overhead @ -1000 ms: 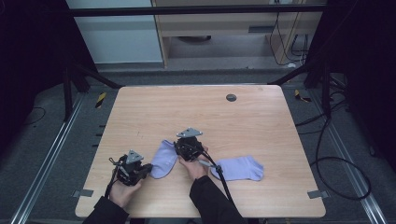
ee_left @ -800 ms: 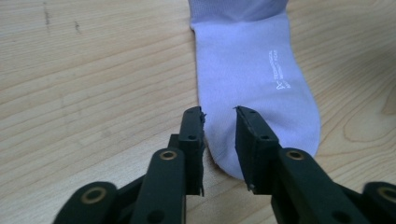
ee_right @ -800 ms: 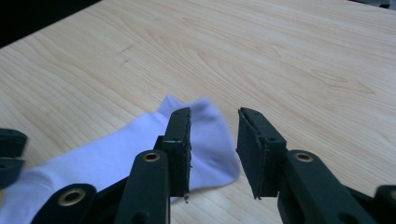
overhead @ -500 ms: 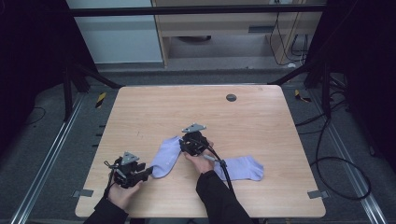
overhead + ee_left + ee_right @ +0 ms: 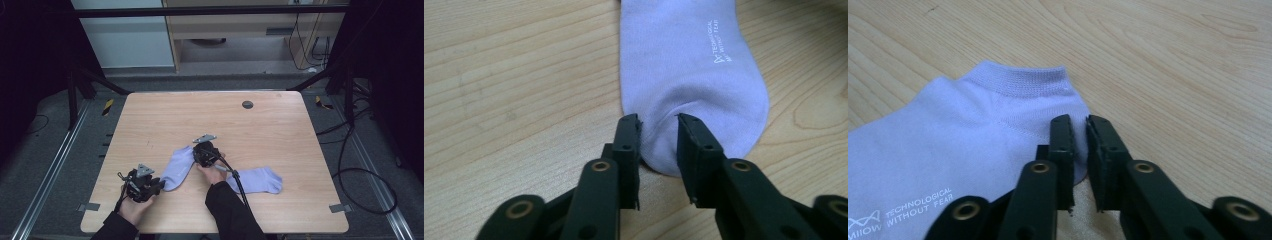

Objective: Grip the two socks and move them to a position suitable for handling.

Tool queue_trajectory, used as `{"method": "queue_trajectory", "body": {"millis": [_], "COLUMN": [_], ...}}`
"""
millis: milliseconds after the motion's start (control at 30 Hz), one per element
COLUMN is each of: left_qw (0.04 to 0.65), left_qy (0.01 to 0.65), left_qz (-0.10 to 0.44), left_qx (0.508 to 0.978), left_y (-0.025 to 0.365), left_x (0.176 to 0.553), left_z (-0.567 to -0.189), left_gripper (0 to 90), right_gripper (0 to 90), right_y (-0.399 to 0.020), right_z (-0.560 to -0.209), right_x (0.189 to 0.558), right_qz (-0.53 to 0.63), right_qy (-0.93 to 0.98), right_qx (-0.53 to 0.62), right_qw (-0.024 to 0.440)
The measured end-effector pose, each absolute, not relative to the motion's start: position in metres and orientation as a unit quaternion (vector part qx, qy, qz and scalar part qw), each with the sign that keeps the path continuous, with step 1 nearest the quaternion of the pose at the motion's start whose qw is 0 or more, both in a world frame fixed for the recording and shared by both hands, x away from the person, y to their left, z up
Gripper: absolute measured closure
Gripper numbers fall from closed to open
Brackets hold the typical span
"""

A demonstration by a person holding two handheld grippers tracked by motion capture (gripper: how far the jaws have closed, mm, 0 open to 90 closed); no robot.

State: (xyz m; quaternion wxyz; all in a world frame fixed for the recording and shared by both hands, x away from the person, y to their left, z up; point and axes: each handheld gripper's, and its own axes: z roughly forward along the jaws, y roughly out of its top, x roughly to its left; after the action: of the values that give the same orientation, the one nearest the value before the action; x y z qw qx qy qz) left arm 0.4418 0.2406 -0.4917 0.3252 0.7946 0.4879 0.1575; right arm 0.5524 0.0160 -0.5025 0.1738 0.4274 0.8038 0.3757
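Both tools have been closing their jaws in the last moments, and the right tool [image 5: 199,150] has eased slightly lower toward the near sock [image 5: 178,167] than it sat a second ago, while the left tool [image 5: 159,184] has hardly shifted. On the wooden table [image 5: 165,115] this pale lilac sock lies slantwise between the two hands, its toe toward the person's left and its cuff up by the right tool; a second sock [image 5: 256,180] of the same colour lies flat, apart from it, off to the right. In the left gripper view the left tool [image 5: 659,131] straddles the rounded toe of the sock [image 5: 689,65], with a raised fold of fabric between its jaws; the pads seem to press on that fold, so I judge it gripped there. In the right gripper view the right tool [image 5: 1079,131] is almost fully clenched on the edge of the sock [image 5: 978,135] just below the cuff, pinching a thin lip of cloth. The step in hand looks like taking hold of both ends of this one sock. Next, the move calls for both grips to be firm before lifting together, keeping the fabric taut, probably to carry it over to its mate.
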Motion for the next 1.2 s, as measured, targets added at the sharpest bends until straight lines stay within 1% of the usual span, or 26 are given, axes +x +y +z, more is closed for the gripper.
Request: {"method": "queue_trajectory", "body": {"millis": [33, 133, 200, 367, 500, 600, 733, 867, 967, 1033, 1200], "left_qw": [0.325, 0.329, 0.332, 0.339, 0.326, 0.315, 0.303, 0.3, 0.298, 0.304, 0.322], "left_qy": [0.487, 0.486, 0.483, 0.488, 0.489, 0.49, 0.487, 0.488, 0.491, 0.496, 0.505], "left_qz": [0.155, 0.143, 0.144, 0.167, 0.192, 0.197, 0.198, 0.199, 0.206, 0.207, 0.213], "left_qx": [0.796, 0.797, 0.797, 0.787, 0.786, 0.789, 0.795, 0.795, 0.792, 0.787, 0.772], "left_y": [0.241, 0.242, 0.244, 0.252, 0.26, 0.262, 0.262, 0.263, 0.264, 0.266, 0.271], "left_x": [0.442, 0.444, 0.446, 0.449, 0.453, 0.456, 0.46, 0.461, 0.462, 0.461, 0.457], "left_z": [-0.492, -0.492, -0.491, -0.483, -0.479, -0.48, -0.483, -0.484, -0.486, -0.485, -0.479], "left_gripper": [76.1, 83.3, 85.6, 86.5, 86.5, 86.3, 85.9, 84.6, 77.2, 72.2, 67.4], "right_gripper": [87.0, 88.1, 88.2, 88.1, 88.0, 87.8, 87.4, 86.8, 85.2, 81.1, 76.1], "right_y": [0.016, 0.016, 0.015, 0.011, 0.006, 0.001, -0.002, -0.002, -0.001, -0.001, -0.006], "right_z": [-0.502, -0.5, -0.497, -0.484, -0.478, -0.478, -0.486, -0.494, -0.499, -0.5, -0.495], "right_x": [0.552, 0.55, 0.547, 0.528, 0.507, 0.494, 0.481, 0.474, 0.47, 0.467, 0.462], "right_qz": [0.375, 0.373, 0.383, 0.408, 0.414, 0.414, 0.407, 0.4, 0.393, 0.388, 0.395], "right_qy": [0.804, 0.806, 0.803, 0.799, 0.799, 0.797, 0.802, 0.805, 0.808, 0.81, 0.808], "right_qx": [0.429, 0.427, 0.426, 0.411, 0.405, 0.41, 0.413, 0.418, 0.42, 0.419, 0.417], "right_qw": [0.171, 0.17, 0.165, 0.161, 0.162, 0.158, 0.14, 0.131, 0.128, 0.13, 0.131]}}
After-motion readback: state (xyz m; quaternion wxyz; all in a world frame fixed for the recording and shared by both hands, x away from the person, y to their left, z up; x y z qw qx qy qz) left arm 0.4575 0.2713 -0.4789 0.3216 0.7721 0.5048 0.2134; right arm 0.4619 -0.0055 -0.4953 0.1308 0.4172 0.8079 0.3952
